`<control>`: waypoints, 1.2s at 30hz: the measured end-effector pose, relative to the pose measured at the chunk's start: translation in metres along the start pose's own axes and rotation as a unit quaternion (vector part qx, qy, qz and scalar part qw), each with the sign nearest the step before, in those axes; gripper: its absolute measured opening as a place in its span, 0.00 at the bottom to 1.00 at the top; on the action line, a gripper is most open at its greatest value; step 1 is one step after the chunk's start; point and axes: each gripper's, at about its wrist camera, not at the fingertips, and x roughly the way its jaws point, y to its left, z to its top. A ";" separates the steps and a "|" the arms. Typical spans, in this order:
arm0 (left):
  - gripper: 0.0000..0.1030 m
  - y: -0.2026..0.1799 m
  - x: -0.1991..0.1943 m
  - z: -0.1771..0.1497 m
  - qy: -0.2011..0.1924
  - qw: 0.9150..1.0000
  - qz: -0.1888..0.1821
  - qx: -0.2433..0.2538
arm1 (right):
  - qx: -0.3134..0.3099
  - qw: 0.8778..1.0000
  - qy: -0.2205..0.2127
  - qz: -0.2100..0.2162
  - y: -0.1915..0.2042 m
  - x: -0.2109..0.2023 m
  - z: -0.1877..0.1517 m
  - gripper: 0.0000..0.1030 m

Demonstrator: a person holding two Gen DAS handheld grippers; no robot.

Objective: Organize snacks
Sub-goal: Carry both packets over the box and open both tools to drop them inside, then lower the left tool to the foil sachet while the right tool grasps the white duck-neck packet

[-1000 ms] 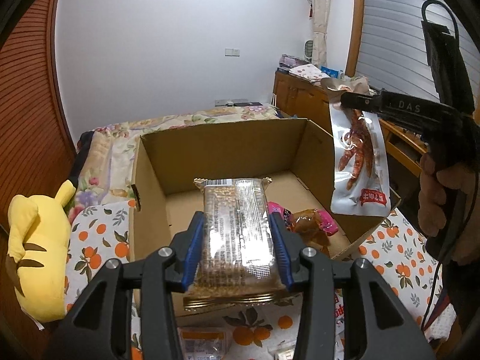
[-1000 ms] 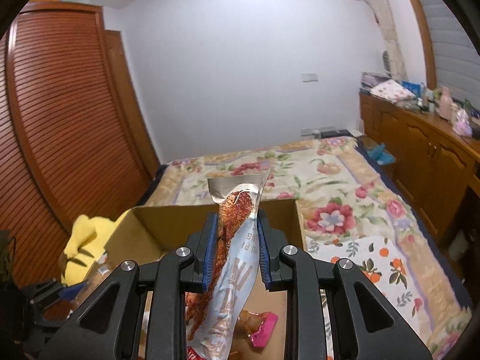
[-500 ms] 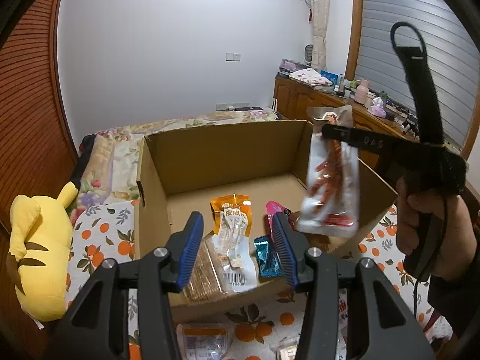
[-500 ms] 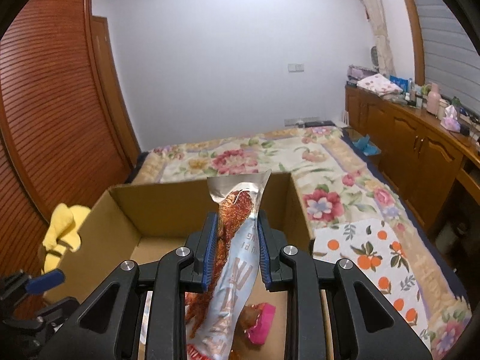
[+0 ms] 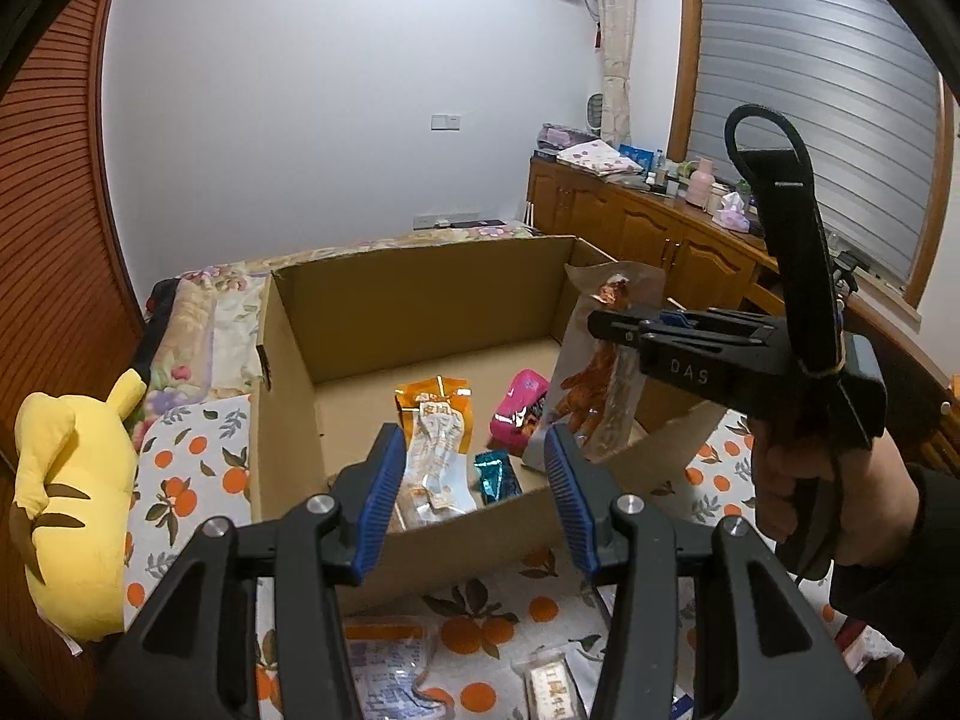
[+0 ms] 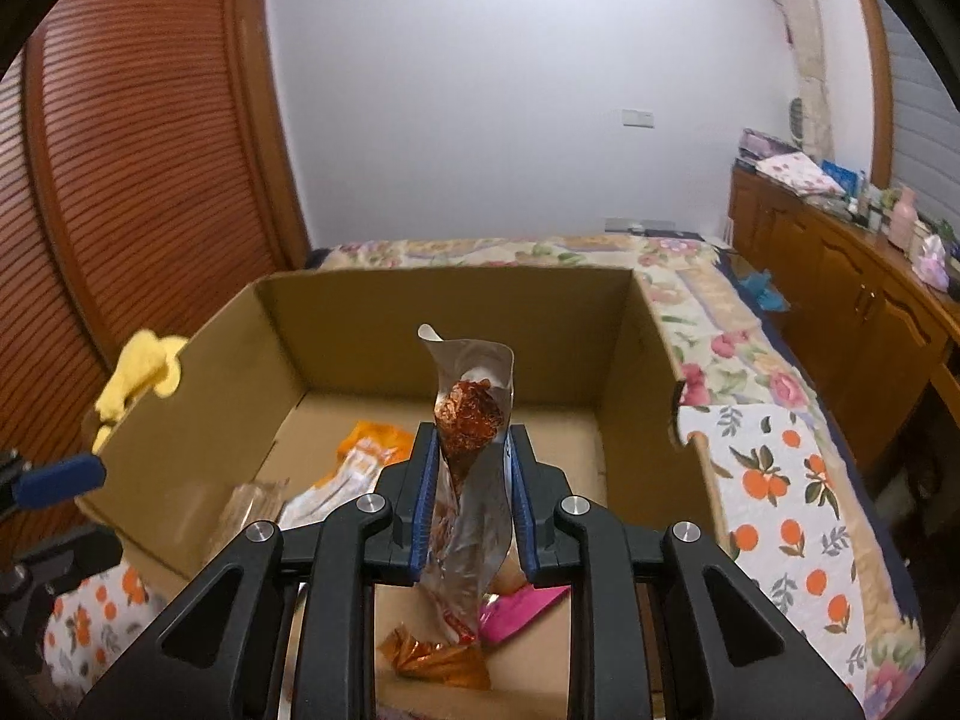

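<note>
An open cardboard box [image 5: 420,294] [image 6: 444,306] sits on the bed. My left gripper [image 5: 474,480] is open and empty above the box's near wall. My right gripper [image 6: 467,468] [image 5: 591,324] is shut on a clear pouch of red spicy strips [image 6: 471,420] [image 5: 600,372], holding it upright over the box's right side. Inside the box lie an orange-and-white packet [image 5: 435,438] [image 6: 366,450], a pink packet [image 5: 519,402] [image 6: 522,606], a small teal packet [image 5: 495,477], a clear cracker pack [image 6: 252,504] and an orange wrapper [image 6: 438,660].
A yellow plush toy [image 5: 66,498] [image 6: 141,372] lies left of the box. More snack packets [image 5: 384,666] [image 5: 549,684] lie on the orange-print sheet [image 5: 180,480] in front. A wooden cabinet [image 5: 648,234] stands at right and a slatted wardrobe [image 6: 132,180] at left.
My left gripper let go of the cracker pack, which fell into the box, and now stands open. My right gripper has carried the red strip pouch lower, over the box's interior.
</note>
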 end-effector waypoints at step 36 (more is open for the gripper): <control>0.56 0.012 -0.042 -0.057 -0.009 1.000 0.001 -0.011 | -0.069 0.996 -0.014 0.050 -0.003 -0.099 -0.043 0.47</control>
